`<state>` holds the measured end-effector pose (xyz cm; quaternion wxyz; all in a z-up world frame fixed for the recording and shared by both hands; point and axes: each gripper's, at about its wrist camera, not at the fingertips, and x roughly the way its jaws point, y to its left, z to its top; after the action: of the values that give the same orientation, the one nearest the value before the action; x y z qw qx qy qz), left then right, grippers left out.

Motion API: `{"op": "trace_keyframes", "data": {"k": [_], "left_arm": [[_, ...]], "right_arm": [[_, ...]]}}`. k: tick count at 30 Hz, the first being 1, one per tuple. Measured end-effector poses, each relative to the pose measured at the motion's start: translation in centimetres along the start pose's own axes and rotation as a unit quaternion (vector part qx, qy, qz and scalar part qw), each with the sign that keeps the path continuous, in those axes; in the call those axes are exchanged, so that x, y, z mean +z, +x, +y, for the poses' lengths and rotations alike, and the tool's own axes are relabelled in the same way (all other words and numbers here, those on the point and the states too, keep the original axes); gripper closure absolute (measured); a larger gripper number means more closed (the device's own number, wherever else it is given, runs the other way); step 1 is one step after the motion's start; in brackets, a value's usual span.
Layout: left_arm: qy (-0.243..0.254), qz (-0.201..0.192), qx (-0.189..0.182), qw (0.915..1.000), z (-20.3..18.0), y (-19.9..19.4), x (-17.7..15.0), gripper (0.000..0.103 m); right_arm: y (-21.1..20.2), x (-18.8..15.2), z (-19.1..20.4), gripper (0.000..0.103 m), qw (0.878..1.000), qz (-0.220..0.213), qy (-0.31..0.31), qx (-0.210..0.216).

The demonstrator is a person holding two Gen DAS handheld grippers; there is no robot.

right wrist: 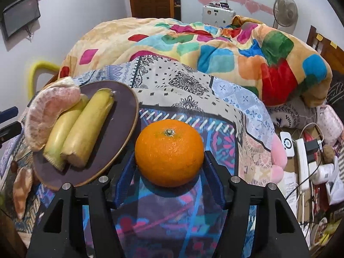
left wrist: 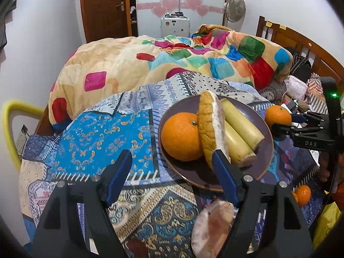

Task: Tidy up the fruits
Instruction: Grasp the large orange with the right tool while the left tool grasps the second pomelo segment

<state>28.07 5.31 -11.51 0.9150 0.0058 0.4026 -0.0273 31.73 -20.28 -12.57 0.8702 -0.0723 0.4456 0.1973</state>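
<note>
left wrist: left gripper spread, released beside pomelo wedge on plate | right wrist: right gripper unclenched, straddled orange on cloth beside plate | advice: centre pads, squeeze gently

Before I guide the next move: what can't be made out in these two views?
- Left wrist view: the plate's middle is hidden under the orange, pomelo wedge and banana pieces.
- Left wrist view: the right gripper's pads are too small to judge contact with its orange.
- Right wrist view: the plate's left rim is hidden by the wedge; the plated orange is unseen.
</note>
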Motion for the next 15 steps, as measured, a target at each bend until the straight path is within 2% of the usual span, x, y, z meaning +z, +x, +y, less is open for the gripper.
{"op": "trace_keyframes", "data": {"k": [6,15], "left_arm": [[0.011,0.011,-0.006,0.9999,-1.1,-1.2,-1.8,0.026],[0.018,0.056,-0.020,0.9981,-2.4,-1.1,-5.4,0.026]], "right_arm": [[-3.3,-1.8,0.8,0.044,1.000,-0.016,-0.005,0.008],[-8.5,-3.9,2.6,0.045,0.998,-0.049,-0.016,0.032]]}}
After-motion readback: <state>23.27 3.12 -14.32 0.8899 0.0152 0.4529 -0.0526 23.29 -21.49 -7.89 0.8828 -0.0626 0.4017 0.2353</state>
